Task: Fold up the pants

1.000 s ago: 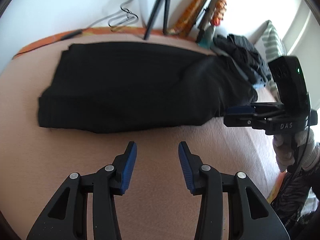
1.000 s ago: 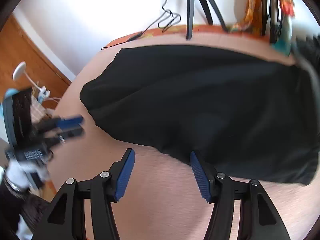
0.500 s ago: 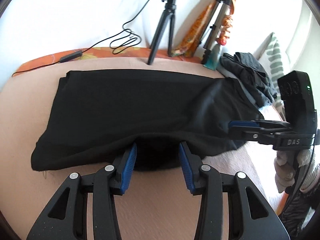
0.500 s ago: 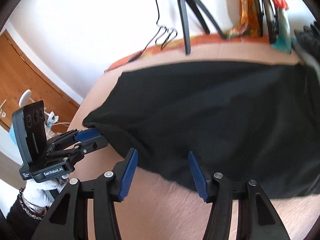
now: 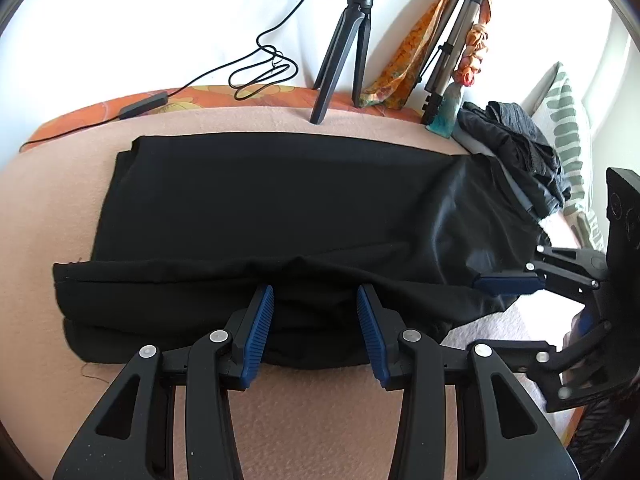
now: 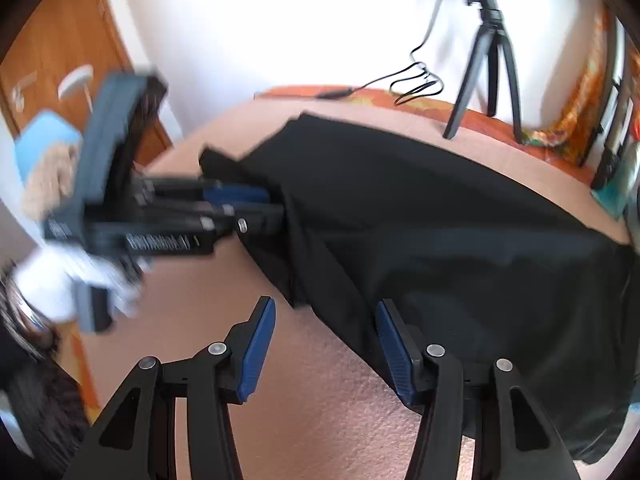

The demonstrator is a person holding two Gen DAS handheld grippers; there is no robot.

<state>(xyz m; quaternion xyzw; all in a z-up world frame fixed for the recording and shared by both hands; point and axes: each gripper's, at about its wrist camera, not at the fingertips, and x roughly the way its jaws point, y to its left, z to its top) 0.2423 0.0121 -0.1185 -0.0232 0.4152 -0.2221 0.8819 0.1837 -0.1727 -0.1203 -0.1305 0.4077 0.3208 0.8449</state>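
Pink-covered bed (image 5: pixel 328 420) carries black fabric pants (image 5: pixel 280 208) spread lengthwise, near hem doubled. Left tool (image 5: pixel 316 320) is parted astride that near edge, nothing clamped; right tool (image 6: pixel 326 342) likewise released at its edge, apparently placed for the next fold.
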